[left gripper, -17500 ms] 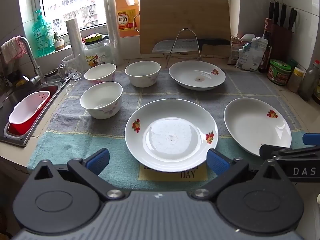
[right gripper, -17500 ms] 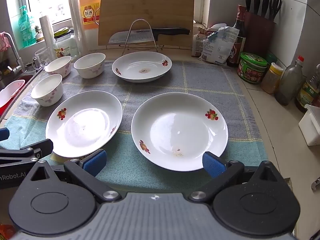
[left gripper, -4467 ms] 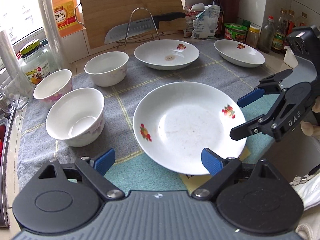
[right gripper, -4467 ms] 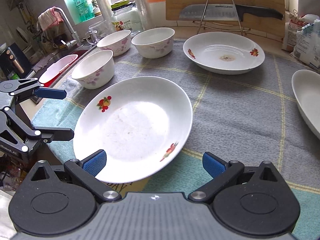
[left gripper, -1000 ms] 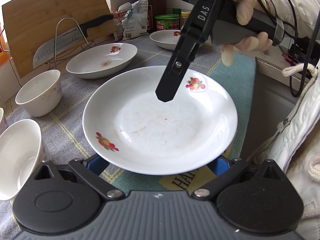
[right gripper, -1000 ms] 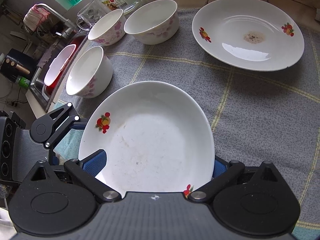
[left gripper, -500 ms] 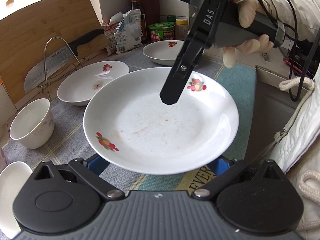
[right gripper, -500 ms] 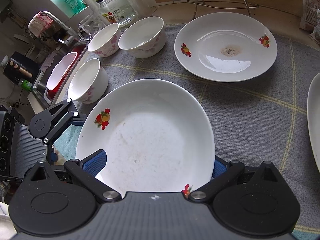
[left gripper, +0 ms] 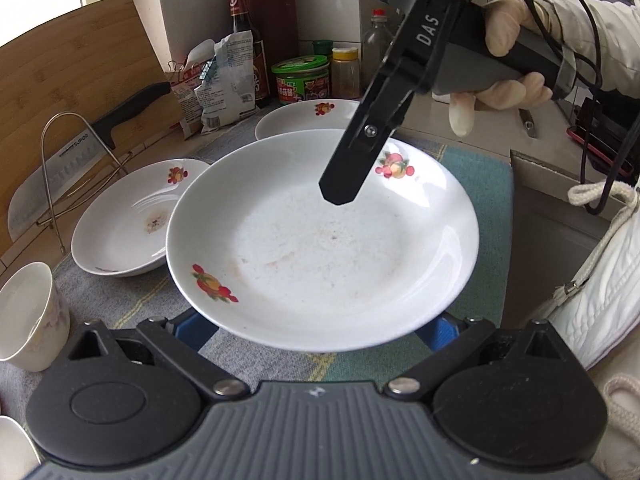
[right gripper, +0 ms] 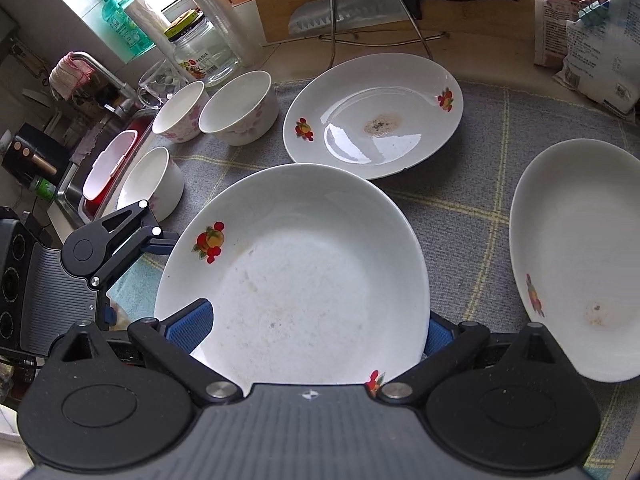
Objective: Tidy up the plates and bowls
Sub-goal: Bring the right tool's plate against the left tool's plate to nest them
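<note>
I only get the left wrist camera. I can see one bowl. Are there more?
Observer: Yes, three. The front bowl sits by the sink, with the left back bowl and right back bowl behind it.
Kid: What's in the sink?
Observer: A red and white basin.
Kid: Is the plate by the green jar dirty?
Observer: Yes, that far plate has a small brownish spot inside.

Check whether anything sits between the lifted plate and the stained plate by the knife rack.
Nothing visible does. The lifted plate, carried by both grippers, hangs just short of the stained plate; only bare grey cloth lies between. The bowls stand off to the side.
</note>
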The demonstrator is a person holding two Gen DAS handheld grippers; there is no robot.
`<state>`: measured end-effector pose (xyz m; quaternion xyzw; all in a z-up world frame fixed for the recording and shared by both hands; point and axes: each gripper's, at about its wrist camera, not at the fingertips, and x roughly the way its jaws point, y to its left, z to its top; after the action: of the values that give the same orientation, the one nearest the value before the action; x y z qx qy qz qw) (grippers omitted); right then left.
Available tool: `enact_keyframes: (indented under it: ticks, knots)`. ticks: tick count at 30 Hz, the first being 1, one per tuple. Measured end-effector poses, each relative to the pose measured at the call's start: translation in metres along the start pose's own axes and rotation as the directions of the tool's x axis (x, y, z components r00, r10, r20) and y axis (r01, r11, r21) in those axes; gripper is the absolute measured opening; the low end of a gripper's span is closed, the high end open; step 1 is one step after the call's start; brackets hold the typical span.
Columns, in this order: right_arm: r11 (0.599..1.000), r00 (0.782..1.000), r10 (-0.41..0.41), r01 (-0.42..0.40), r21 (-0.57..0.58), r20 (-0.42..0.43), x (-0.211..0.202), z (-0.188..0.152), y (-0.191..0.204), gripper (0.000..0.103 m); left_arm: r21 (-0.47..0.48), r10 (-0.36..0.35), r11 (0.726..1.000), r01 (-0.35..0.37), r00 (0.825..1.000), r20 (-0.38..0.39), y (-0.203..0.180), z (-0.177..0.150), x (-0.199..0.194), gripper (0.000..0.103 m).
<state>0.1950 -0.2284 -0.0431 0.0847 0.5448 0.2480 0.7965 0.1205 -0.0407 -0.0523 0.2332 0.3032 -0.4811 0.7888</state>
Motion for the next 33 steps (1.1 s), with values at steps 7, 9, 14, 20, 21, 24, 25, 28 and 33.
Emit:
enact_keyframes:
  ticks: [7,9,14,20,21,24,25,28,33]
  knots:
    - [1.000,0.999,-0.014,0.013,0.025,0.029,-0.019,-0.005,-0.031,0.103,0.021,-0.015,1.000,0.015,1.000,-0.001,-0.005,0.025,0.023,0.101]
    - [0.999,0.999,-0.017,0.016,0.030,0.034,-0.023,-0.006,-0.039,0.103,0.027,-0.020,0.999,0.020,1.000,-0.002,-0.006,0.032,0.030,0.101]
    - [0.999,0.998,-0.026,0.024,0.046,0.049,-0.033,-0.008,-0.059,0.103,0.040,-0.032,0.999,0.032,1.000,-0.002,-0.009,0.046,0.044,0.101]
    - [0.997,0.997,-0.038,0.034,0.063,0.063,-0.043,-0.008,-0.082,0.103,0.048,-0.042,0.998,0.042,0.999,-0.001,-0.012,0.061,0.060,0.101]
    - [0.997,0.997,-0.040,0.036,0.065,0.066,-0.045,-0.008,-0.086,0.103,0.051,-0.042,0.998,0.042,0.999,0.000,-0.013,0.062,0.063,0.101]
    - [0.997,0.996,-0.046,0.041,0.072,0.075,-0.048,-0.007,-0.096,0.103,0.058,-0.042,0.997,0.042,0.999,-0.002,-0.012,0.069,0.072,0.101]
    - [0.996,0.996,-0.046,0.040,0.074,0.077,-0.049,-0.007,-0.099,0.103,0.060,-0.042,0.997,0.042,0.999,-0.003,-0.012,0.070,0.074,0.101]
    - [0.996,0.995,-0.050,0.043,0.078,0.084,-0.052,-0.006,-0.108,0.103,0.063,-0.042,0.997,0.042,0.999,-0.002,-0.010,0.078,0.082,0.101]
    - [0.995,0.994,-0.055,0.047,0.085,0.090,-0.054,-0.004,-0.125,0.103,0.067,-0.040,0.997,0.040,0.999,-0.006,-0.010,0.088,0.093,0.101]
